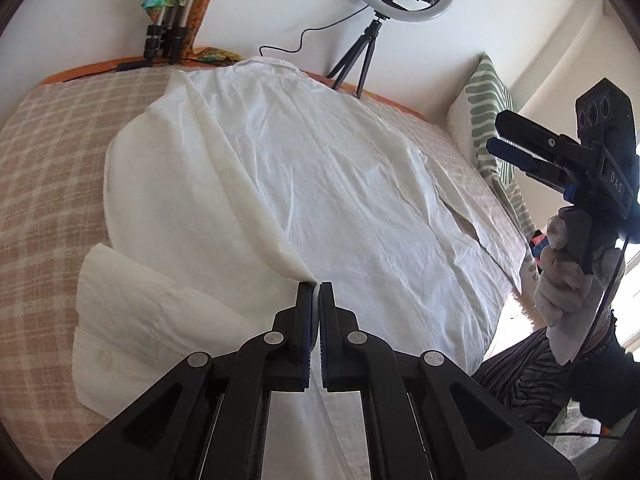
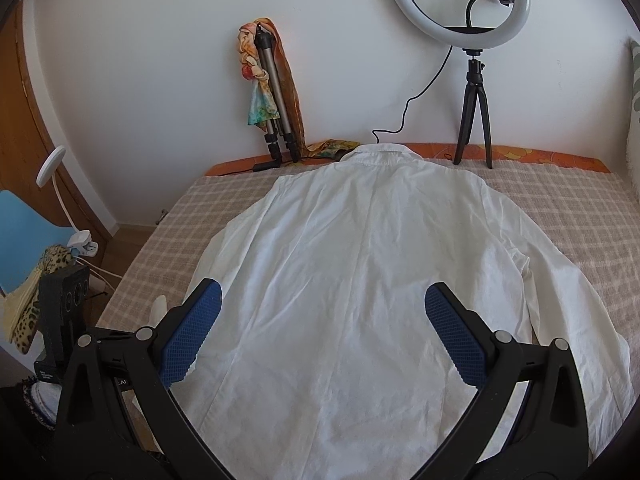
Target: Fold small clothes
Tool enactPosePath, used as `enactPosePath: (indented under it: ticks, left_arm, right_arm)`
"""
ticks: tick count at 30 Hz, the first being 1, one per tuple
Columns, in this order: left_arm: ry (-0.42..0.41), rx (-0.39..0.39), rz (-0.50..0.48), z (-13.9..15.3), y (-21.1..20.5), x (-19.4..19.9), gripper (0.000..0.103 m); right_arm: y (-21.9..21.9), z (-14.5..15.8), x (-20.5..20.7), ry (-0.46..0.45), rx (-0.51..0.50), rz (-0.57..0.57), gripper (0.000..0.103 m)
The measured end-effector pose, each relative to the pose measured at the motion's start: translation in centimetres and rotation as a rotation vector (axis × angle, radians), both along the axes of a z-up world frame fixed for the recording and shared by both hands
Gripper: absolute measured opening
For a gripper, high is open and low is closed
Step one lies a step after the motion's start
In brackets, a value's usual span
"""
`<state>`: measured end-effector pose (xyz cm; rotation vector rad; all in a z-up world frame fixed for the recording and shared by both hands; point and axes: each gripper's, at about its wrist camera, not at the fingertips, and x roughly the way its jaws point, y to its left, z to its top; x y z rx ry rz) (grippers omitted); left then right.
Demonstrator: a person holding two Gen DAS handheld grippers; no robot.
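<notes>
On bed, white shirt (image 2: 360,280), collar toward wall

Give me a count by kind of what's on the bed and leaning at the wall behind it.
White shirt: 1
Ring light on a black tripod: 1
Folded grey tripod: 1
Colourful scarf, draped on the folded tripod: 1
Green-patterned pillow: 1
Total: 5
</notes>
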<state>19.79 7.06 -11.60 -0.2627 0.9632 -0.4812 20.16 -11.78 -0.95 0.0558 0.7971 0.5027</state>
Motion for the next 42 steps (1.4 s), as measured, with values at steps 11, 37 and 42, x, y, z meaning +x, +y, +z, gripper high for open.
enactPosePath:
  ticks: [11, 37, 42]
  left_arm:
    - [-0.050, 0.032, -0.053, 3.0, -1.2, -4.1, 0.036]
    - [0.182, -0.178, 0.280, -3.4, 11.4, -2.0, 0.007]
    - [0.080, -0.147, 0.191, -0.6, 9.5, -3.4, 0.004]
  right_arm:
    - [-1.1, -1.2, 0.4, 0.061, 0.014, 0.005, 0.103]
    - [6.6, -9.1, -1.6, 0.387, 0.038, 0.261, 0.082]
    - [6.4, -9.2, -1.6, 0.386, 0.036, 0.256, 0.082]
